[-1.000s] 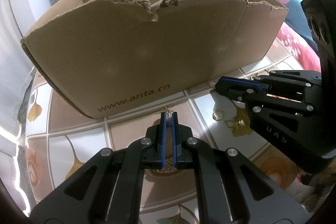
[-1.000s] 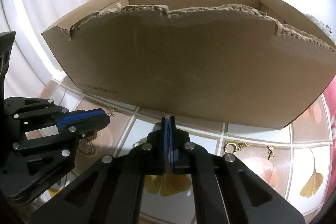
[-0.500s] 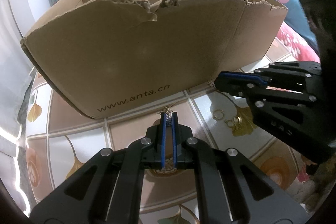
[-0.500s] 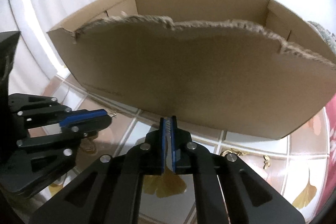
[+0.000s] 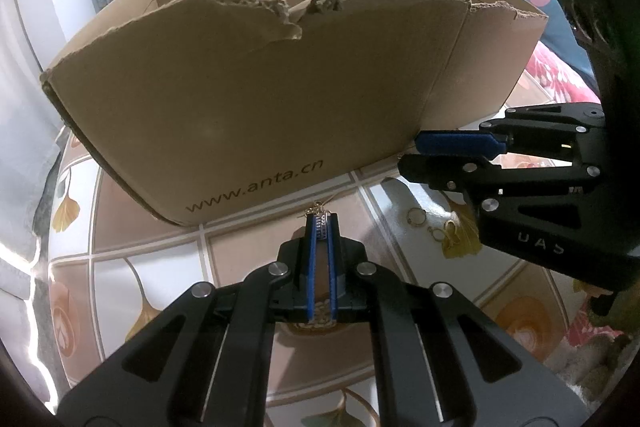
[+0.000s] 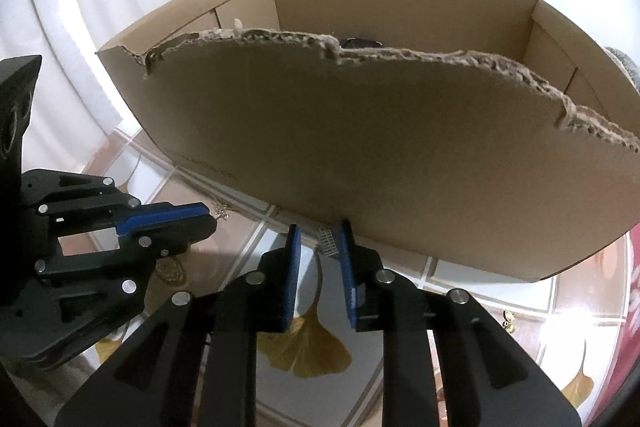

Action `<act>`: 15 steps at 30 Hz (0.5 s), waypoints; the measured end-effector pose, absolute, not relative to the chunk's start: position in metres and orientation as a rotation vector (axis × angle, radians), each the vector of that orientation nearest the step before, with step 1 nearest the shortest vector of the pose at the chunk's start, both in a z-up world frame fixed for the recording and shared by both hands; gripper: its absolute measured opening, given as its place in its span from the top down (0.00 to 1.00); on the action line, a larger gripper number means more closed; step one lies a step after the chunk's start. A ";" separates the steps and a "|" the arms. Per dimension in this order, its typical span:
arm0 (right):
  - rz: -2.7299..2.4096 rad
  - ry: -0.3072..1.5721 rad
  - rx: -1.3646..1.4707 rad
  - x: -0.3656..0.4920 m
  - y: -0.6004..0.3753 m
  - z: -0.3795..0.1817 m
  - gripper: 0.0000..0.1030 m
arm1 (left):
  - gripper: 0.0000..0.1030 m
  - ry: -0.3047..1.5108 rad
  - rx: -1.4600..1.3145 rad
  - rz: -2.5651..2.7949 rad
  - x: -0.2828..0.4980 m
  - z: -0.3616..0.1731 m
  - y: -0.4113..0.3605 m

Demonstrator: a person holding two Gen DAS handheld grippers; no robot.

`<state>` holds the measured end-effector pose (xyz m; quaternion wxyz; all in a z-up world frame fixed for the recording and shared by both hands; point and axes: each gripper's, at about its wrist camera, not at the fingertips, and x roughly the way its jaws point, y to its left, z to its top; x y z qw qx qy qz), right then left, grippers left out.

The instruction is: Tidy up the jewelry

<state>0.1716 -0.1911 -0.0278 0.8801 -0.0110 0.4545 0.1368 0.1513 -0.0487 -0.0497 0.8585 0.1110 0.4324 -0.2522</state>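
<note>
- The left black two-finger gripper with blue pads (image 5: pixel 321 227) is pinching down on a small silver-and-gold piece of jewelry with a fine chain (image 5: pixel 319 217), with the jaws nearly touching and the little links poking out past the fingertips.
- That gripper is hanging low over the tiled tabletop with the yellow ginkgo-leaf pattern (image 5: pixel 248 247), right in front of the big brown cardboard box with the ragged torn front edge (image 5: pixel 256 99), the one with "www.anta.cn" printed on its front.
- The right black gripper with blue pads (image 6: pixel 319 241) is opening up right now. There's a small silver ridged bit (image 6: pixel 327 242) sitting in the gap up against the right-hand pad, but the pads aren't squeezing it, and I honestly can't tell what it is.
- From the left camera the right gripper is coming in from the side, tips just beside the box's lower corner.
- More jewelry is lying loose on the tiles: a couple of thin gold rings (image 5: pixel 417 215) and a gold clasp-like piece (image 5: pixel 440 233) under the right gripper, plus a tiny gold earring (image 6: pixel 508 319) further off to the right.
- The box is sitting flat on the table, and through the torn edge something dark (image 6: pixel 360 43) is peeking out inside, too hidden to make out.
</note>
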 end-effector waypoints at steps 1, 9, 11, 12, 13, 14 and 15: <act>0.281 0.953 -0.028 0.172 -0.190 -0.029 0.81 | 0.96 0.908 0.232 -0.530 0.151 -0.050 -0.049; 0.280 0.972 -0.048 0.179 -0.184 -0.029 0.89 | 0.95 0.908 0.233 -0.529 0.151 -0.050 -0.049; 0.289 0.984 -0.015 0.180 -0.186 -0.030 0.92 | 0.95 0.909 0.231 -0.528 0.151 -0.050 -0.049; 0.291 0.989 0.000 0.182 -0.187 -0.030 0.93 | 0.95 0.908 0.232 -0.528 0.151 -0.050 -0.049; 0.290 0.991 0.004 0.183 -0.188 -0.030 0.94 | 0.95 0.908 0.233 -0.528 0.151 -0.050 -0.050; 0.290 0.991 0.008 0.183 -0.188 -0.031 0.94 | 0.95 0.908 0.233 -0.527 0.150 -0.050 -0.051; 0.288 0.992 0.015 0.183 -0.187 -0.031 0.95 | 0.95 0.908 0.233 -0.527 0.150 -0.050 -0.051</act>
